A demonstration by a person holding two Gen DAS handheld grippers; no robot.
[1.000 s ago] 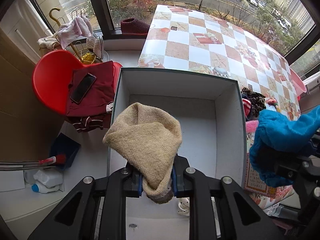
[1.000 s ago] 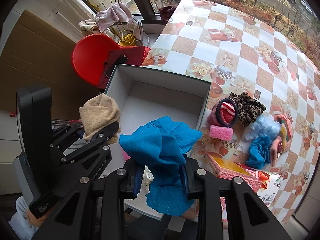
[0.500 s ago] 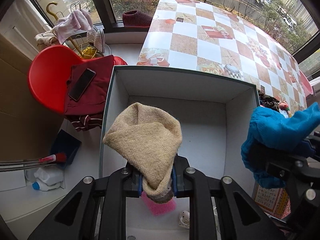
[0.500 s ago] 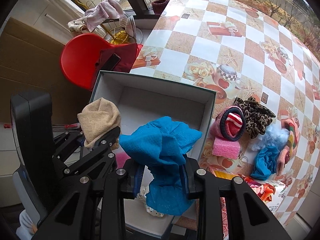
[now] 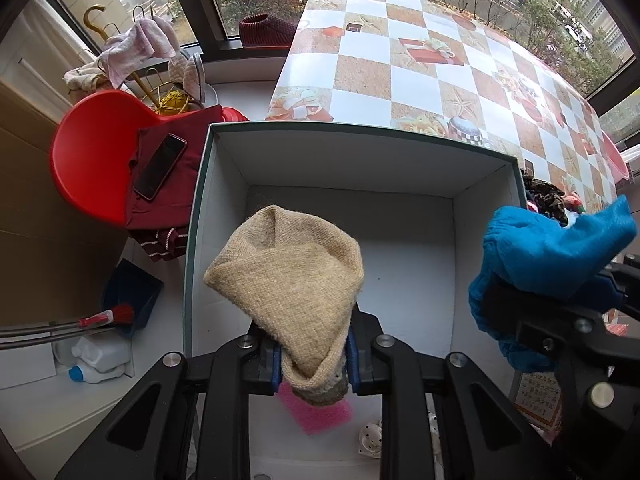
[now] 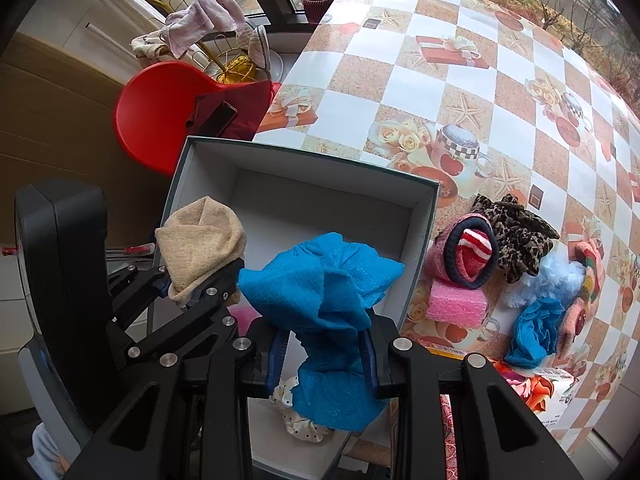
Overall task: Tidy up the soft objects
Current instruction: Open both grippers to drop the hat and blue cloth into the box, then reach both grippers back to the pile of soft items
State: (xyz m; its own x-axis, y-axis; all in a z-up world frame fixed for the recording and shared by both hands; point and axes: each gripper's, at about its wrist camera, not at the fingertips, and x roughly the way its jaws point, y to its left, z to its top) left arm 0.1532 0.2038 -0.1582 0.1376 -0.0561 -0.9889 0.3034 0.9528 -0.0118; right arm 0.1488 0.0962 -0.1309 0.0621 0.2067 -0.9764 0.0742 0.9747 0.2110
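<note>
My left gripper (image 5: pixel 314 364) is shut on a beige knit cloth (image 5: pixel 288 280) and holds it over the near part of the white box (image 5: pixel 360 168). My right gripper (image 6: pixel 326 356) is shut on a blue cloth (image 6: pixel 324 292), held over the box's near right side (image 6: pixel 416 264). In the box lie a pink sponge (image 5: pixel 320 414) and a dotted white scrunchie (image 6: pixel 296 416). Beside the box on the table are a red striped sock roll (image 6: pixel 472 252), a leopard scrunchie (image 6: pixel 516 232), another pink sponge (image 6: pixel 456 306) and a blue cloth (image 6: pixel 534 330).
The checked table (image 5: pixel 420 64) runs back to the window. A red chair (image 5: pixel 92 152) with a maroon garment and a phone (image 5: pixel 160 166) stands left of the box. A dustpan, a brush and a bottle (image 5: pixel 96 360) lie on the floor at left.
Both grippers have moved forward over the box with their cloths. The pink sponge and the scrunchie in the box have come into view.
</note>
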